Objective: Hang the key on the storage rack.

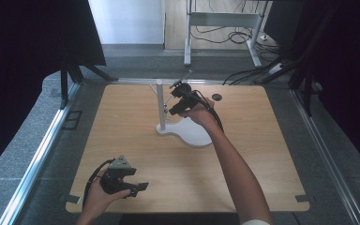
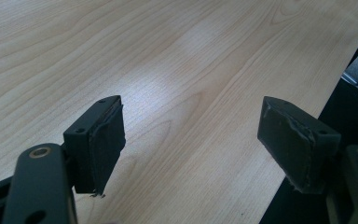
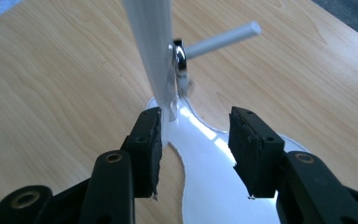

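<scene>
Behind the right gripper (image 3: 195,154), a ring (image 3: 181,59) blurs against the post (image 3: 151,51).

High view: looks forward and down from above the person's side, taking in the whole wooden surface (image 1: 136,154).
Left gripper view: low and close, facing bare wood near the front edge.
Right gripper view: close up, facing the white stand (image 3: 151,51).
Shared: the stand (image 1: 160,105) and surface.
</scene>
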Demonstrator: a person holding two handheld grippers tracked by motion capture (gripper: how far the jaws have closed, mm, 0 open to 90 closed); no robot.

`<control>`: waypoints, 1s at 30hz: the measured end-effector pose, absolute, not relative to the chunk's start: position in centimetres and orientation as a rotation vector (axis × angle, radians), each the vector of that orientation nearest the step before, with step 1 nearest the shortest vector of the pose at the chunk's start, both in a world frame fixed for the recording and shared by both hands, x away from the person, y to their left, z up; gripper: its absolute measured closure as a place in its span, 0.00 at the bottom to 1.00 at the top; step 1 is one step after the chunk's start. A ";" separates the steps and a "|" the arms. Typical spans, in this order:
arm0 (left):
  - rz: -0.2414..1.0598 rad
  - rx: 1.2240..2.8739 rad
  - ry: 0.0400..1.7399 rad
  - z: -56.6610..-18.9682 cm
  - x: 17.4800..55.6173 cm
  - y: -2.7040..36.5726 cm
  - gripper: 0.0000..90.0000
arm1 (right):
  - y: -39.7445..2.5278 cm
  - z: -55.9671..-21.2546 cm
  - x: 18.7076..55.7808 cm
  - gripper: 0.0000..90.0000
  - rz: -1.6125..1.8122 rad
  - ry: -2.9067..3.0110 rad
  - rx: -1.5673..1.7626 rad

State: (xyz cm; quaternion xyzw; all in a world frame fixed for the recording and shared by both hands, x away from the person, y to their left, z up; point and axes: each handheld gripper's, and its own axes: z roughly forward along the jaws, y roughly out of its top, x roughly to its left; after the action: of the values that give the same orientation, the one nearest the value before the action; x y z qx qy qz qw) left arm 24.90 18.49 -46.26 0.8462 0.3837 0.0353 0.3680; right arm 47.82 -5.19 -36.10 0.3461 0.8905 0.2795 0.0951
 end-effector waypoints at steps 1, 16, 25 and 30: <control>0.091 2.173 0.985 -46.3 24.9 18.5 0.26 | -5.2 -36.1 47.8 0.60 0.829 2.640 1.026; 0.099 2.190 0.994 -46.5 25.0 18.3 0.26 | -12.8 -39.3 41.6 0.56 0.980 2.620 1.042; 0.099 2.198 0.996 -46.5 25.0 18.0 0.26 | -16.5 -42.5 37.4 0.55 1.021 2.614 1.034; 0.106 2.198 1.007 -46.6 25.0 18.1 0.26 | -18.1 -44.5 35.0 0.55 1.018 2.601 1.025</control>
State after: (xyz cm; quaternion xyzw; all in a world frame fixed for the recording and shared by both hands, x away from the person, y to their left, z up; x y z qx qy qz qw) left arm 25.00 18.13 -46.56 0.8499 0.3893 0.0408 0.3529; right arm 35.04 -18.09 -44.45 0.3433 0.8712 0.3410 0.0833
